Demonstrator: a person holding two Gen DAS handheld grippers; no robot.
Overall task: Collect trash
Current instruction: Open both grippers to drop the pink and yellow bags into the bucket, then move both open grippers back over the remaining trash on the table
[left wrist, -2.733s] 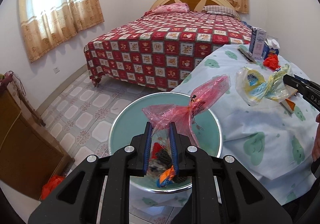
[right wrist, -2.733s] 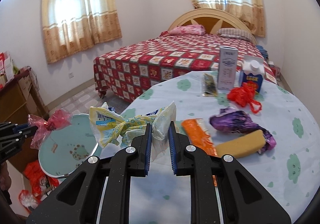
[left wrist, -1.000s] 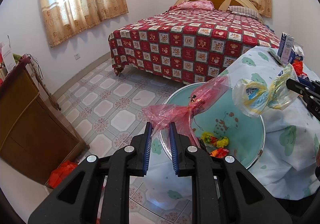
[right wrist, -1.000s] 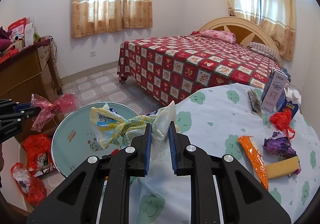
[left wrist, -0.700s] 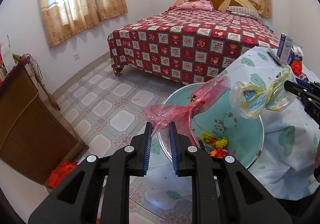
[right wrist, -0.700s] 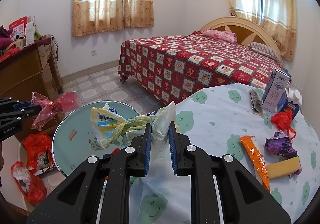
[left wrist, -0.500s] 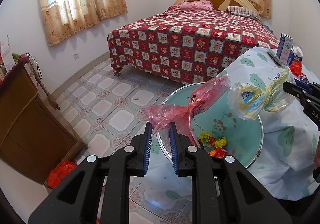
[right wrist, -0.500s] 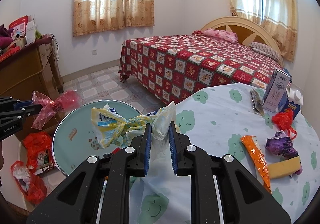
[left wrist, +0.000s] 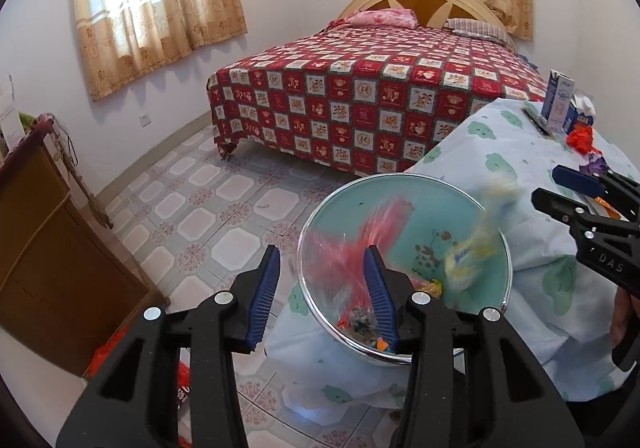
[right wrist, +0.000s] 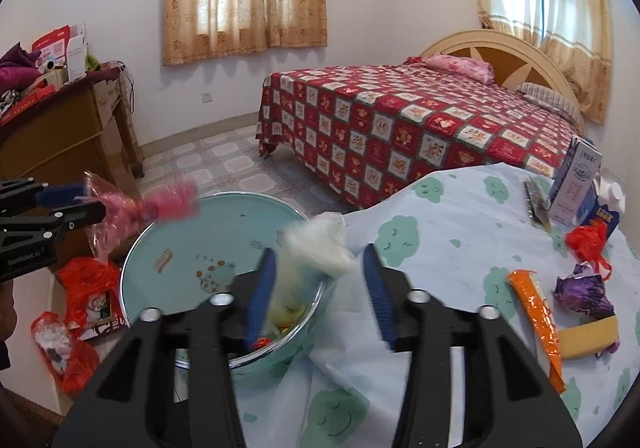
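The pink bag (left wrist: 360,248) and the yellow-white wrapper (left wrist: 472,248) are both blurred in the air above the basin (left wrist: 404,184), which already holds some scraps. Your left gripper (left wrist: 322,284) and right gripper (right wrist: 320,280) both have the jaws wide apart and grip nothing. Keep both grippers over the basin until the pieces land inside. More trash waits on the worktop (right wrist: 440,232): an orange packet (right wrist: 536,312), a purple wrapper (right wrist: 584,292) and a red bag (right wrist: 588,240).
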